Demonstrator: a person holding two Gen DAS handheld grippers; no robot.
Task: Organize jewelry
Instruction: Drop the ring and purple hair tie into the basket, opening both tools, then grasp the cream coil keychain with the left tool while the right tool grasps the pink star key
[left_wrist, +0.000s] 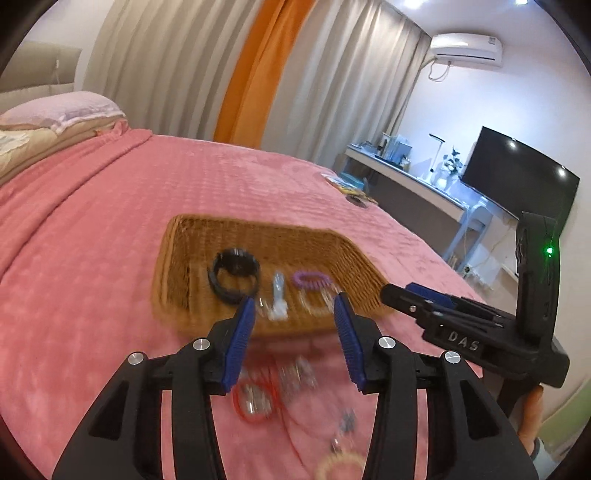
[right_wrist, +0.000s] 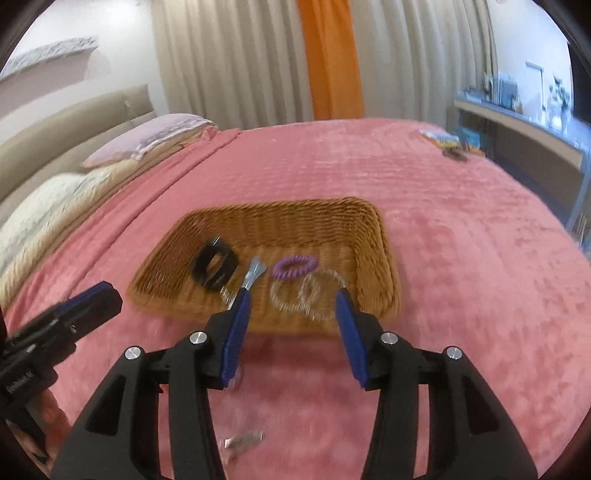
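Observation:
A wicker basket (left_wrist: 177, 254) (right_wrist: 373, 229) sits on the pink bed. In it lie a black watch (left_wrist: 231, 275) (right_wrist: 212, 266), a pale blue clip (left_wrist: 277, 291) (right_wrist: 253, 275), a purple coil band (left_wrist: 310, 278) (right_wrist: 293, 266) and clear coil bands (left_wrist: 314, 299) (right_wrist: 306, 293). My left gripper (left_wrist: 295, 314) is open and empty above loose jewelry on the blanket: a red cord bracelet (left_wrist: 255, 402), a silver piece (left_wrist: 295, 376) and a cream coil band (left_wrist: 338, 463). My right gripper (right_wrist: 291, 306) is open and empty before the basket's near rim. A small silver piece (right_wrist: 243, 439) lies under it.
The pink blanket (left_wrist: 92, 229) (right_wrist: 461, 258) covers the bed. Pillows (left_wrist: 59, 110) (right_wrist: 147, 136) lie at the far left. A booklet and a dark item (left_wrist: 351, 190) (right_wrist: 448, 144) lie at the far right corner. A desk and a TV (left_wrist: 517, 177) stand beyond.

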